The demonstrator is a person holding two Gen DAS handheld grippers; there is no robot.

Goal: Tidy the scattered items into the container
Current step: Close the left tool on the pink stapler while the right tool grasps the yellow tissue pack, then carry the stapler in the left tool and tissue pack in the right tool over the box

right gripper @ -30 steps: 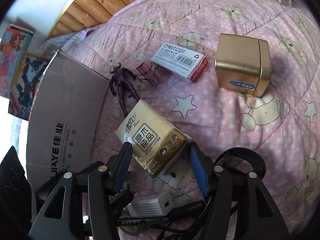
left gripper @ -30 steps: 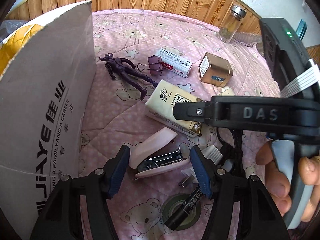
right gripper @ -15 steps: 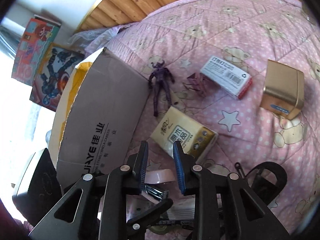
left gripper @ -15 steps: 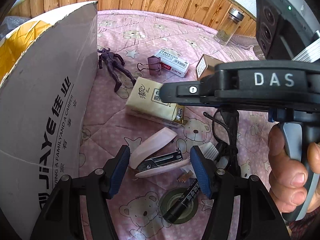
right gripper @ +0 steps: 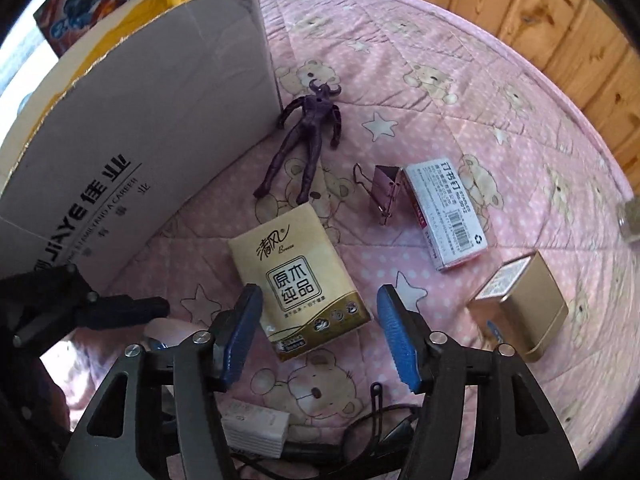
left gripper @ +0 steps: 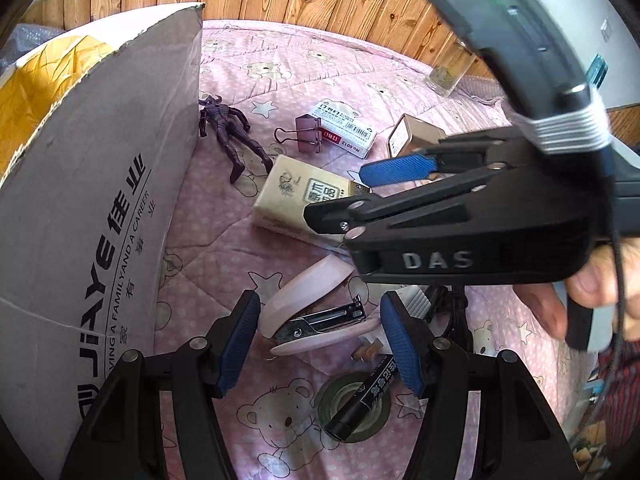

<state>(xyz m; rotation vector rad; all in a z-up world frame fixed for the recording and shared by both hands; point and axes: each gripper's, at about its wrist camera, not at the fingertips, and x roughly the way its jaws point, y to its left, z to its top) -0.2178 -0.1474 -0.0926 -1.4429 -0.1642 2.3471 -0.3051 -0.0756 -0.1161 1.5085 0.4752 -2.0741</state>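
My left gripper (left gripper: pixel 320 338) is open, its blue pads on either side of a pink stapler (left gripper: pixel 316 312) that lies on the pink bear-print quilt. My right gripper (right gripper: pixel 320 328) is also open and hovers over the near end of a beige tissue pack (right gripper: pixel 296 280). In the left wrist view the right gripper (left gripper: pixel 352 192) crosses in from the right above the tissue pack (left gripper: pixel 292 196). The open cardboard box (left gripper: pixel 92 200) stands on the left (right gripper: pixel 140 120). A purple figure (right gripper: pixel 308 136), a binder clip (right gripper: pixel 386 192), a staples box (right gripper: pixel 444 216) and a gold tin (right gripper: pixel 524 304) lie scattered.
Near me lie a green tape roll (left gripper: pixel 356 412) with a black marker (left gripper: pixel 364 400) across it, a white charger (right gripper: pixel 256 428) and a black cable (right gripper: pixel 384 428). A glass jar (left gripper: pixel 448 72) stands by the wooden wall. A hand (left gripper: pixel 560 304) holds the right gripper.
The right gripper narrowed and drew back half a second ago; it is now wide open again, over the tissue pack. The left gripper has stayed around the stapler.
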